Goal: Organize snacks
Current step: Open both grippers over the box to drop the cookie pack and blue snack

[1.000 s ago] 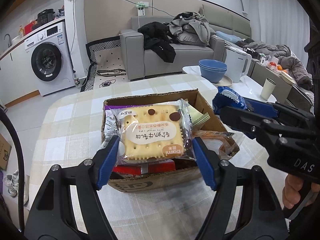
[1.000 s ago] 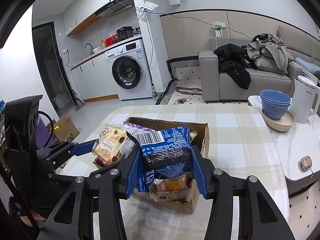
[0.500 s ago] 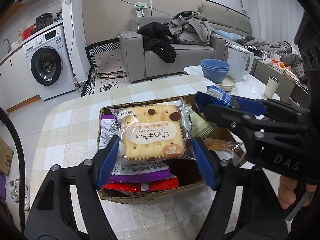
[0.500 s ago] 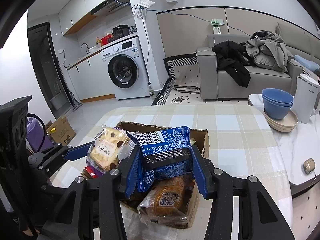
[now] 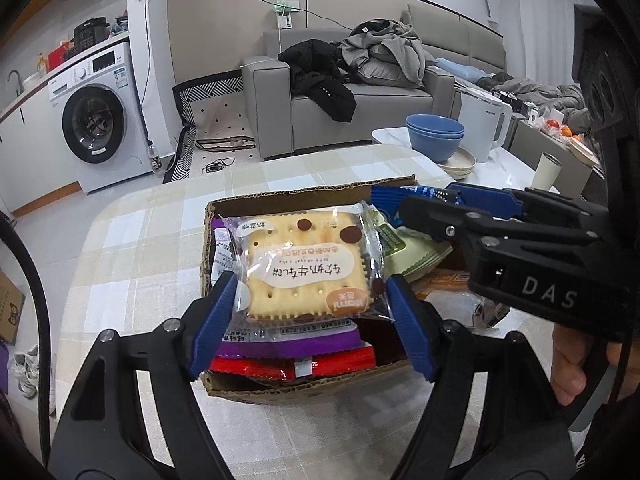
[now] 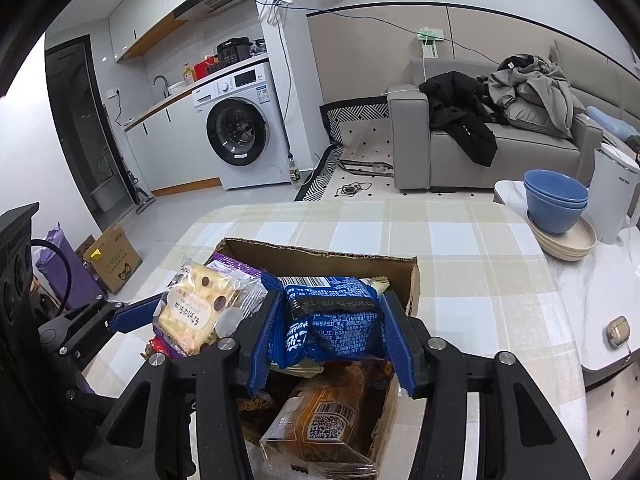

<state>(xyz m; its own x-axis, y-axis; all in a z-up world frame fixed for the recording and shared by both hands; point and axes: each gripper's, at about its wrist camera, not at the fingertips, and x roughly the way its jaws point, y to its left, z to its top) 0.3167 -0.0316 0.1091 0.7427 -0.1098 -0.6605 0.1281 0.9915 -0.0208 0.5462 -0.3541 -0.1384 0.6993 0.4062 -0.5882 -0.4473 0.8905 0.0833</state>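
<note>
The left gripper [image 5: 310, 316] has its fingers clamped on a cracker packet [image 5: 306, 268], held above the cardboard box [image 5: 312, 390] on the checked table [image 5: 132, 248]. Beneath the fingers lie purple [image 5: 288, 340] and red [image 5: 296, 362] packets. Just beside it, the right gripper [image 6: 326, 340] pinches a blue packet [image 6: 332, 320] over a bread packet [image 6: 320, 420]. Beyond the fingers stand blue bowls [image 6: 556, 200] and a kettle [image 6: 612, 192].

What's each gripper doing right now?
Left gripper: closed on the cracker packet.
Right gripper: closed on the blue snack bag, above the cardboard box.
</note>
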